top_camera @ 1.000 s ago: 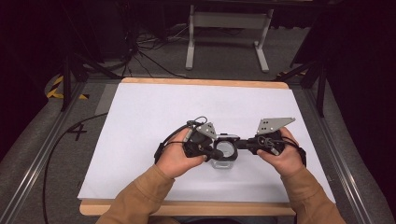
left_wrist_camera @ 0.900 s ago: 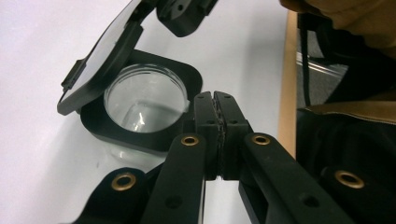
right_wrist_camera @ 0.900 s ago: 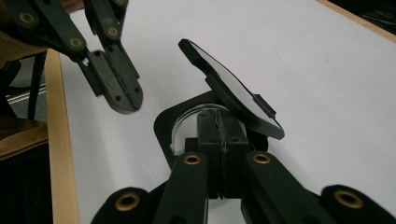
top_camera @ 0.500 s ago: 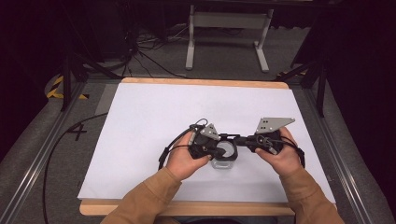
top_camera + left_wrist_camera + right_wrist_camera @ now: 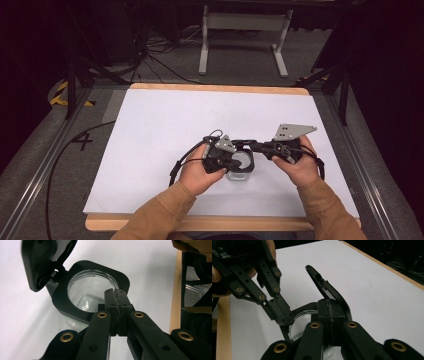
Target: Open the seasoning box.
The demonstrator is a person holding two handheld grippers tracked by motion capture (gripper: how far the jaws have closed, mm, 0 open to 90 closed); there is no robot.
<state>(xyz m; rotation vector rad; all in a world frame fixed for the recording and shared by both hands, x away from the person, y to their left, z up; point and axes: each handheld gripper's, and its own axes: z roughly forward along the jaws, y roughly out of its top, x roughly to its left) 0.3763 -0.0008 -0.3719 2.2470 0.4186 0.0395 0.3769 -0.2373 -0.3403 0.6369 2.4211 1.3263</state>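
on the left of the high view my left gripper (image 5: pixel 235 161) sits in my left hand (image 5: pixel 197 172), tipped over the clear container (image 5: pixel 240 170) near the front middle of the white table (image 5: pixel 165 125). in the left gripper view its jaws are pressed together, pads touching, right at the near edge of the container's black collar (image 5: pixel 75 310); whether they pinch the rim itself i cannot tell. the hinged black lid (image 5: pixel 41 260) stands flipped up at the far left of the collar. to the right, my right gripper (image 5: pixel 250 146), held in my right hand (image 5: pixel 297 165), reaches in from the right; in the right gripper view its jaws look closed against the raised lid (image 5: pixel 324 287), apparently gripping its edge.
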